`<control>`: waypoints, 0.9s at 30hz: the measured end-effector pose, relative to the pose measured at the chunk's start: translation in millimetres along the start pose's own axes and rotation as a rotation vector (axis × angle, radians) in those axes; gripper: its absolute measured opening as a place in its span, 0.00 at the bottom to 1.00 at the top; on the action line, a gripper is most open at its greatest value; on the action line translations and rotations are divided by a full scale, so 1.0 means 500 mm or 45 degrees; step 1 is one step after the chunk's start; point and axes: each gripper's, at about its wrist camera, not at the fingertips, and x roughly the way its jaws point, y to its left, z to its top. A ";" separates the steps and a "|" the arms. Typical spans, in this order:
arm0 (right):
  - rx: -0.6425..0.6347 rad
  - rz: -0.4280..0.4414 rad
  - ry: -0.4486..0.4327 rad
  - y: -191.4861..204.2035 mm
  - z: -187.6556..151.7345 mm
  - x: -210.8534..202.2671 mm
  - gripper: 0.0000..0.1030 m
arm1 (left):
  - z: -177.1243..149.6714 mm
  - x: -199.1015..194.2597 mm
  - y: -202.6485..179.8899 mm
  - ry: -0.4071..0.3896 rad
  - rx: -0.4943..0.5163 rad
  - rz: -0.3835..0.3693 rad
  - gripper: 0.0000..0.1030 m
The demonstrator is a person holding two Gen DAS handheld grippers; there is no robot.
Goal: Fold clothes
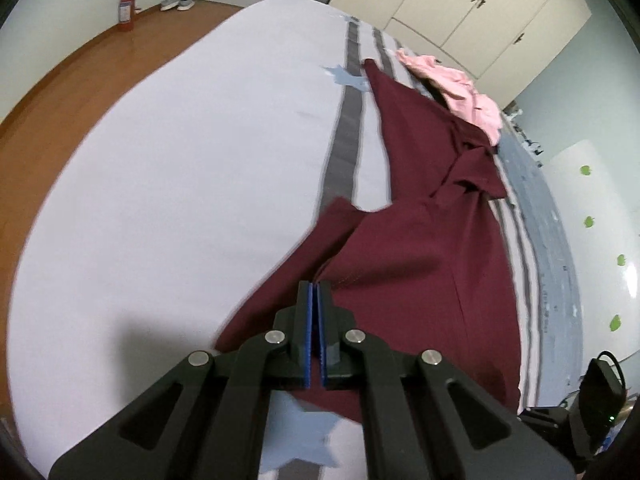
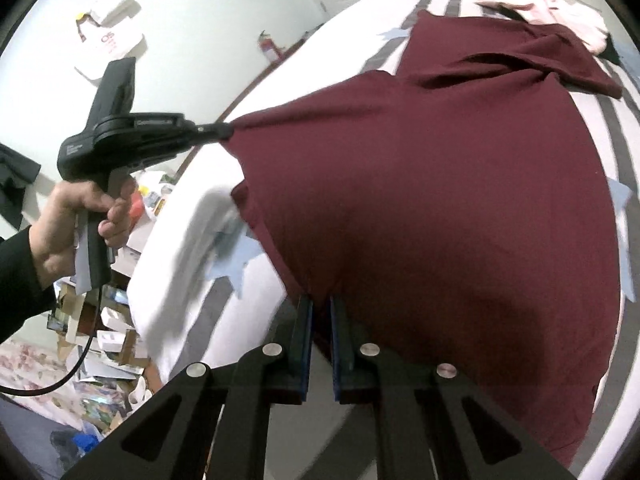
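Note:
A maroon polo shirt (image 1: 420, 248) lies stretched along the white bed (image 1: 180, 160), its collar toward the far end. My left gripper (image 1: 317, 286) is shut on the shirt's near edge, and the cloth bunches at its tips. In the right wrist view the same shirt (image 2: 440, 180) is pulled taut between the two grippers. There the left gripper (image 2: 224, 132), held by a hand (image 2: 76, 208), pinches one corner out past the bed's side. My right gripper (image 2: 321, 302) holds the hem between its blue pads, which stand slightly apart.
Pink clothes (image 1: 460, 88) are heaped at the bed's far end beside the shirt's collar. Grey stripes and blue stars mark the sheet. A red fire extinguisher (image 1: 127, 8) stands on the wooden floor, white wardrobes (image 1: 460, 0) behind the bed. Boxes and clutter (image 2: 100, 340) crowd the floor beside the bed.

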 end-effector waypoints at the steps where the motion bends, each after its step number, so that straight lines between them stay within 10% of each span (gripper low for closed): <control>1: 0.014 -0.001 0.015 0.004 -0.002 0.014 0.07 | -0.001 0.008 0.006 0.016 0.020 0.018 0.01; 22: 0.060 0.012 0.129 -0.021 -0.037 0.053 0.16 | -0.063 0.088 0.061 0.165 -0.021 0.141 0.05; 27: 0.050 0.014 0.122 -0.035 -0.035 0.026 0.25 | -0.057 0.035 0.118 0.066 -0.230 0.165 0.12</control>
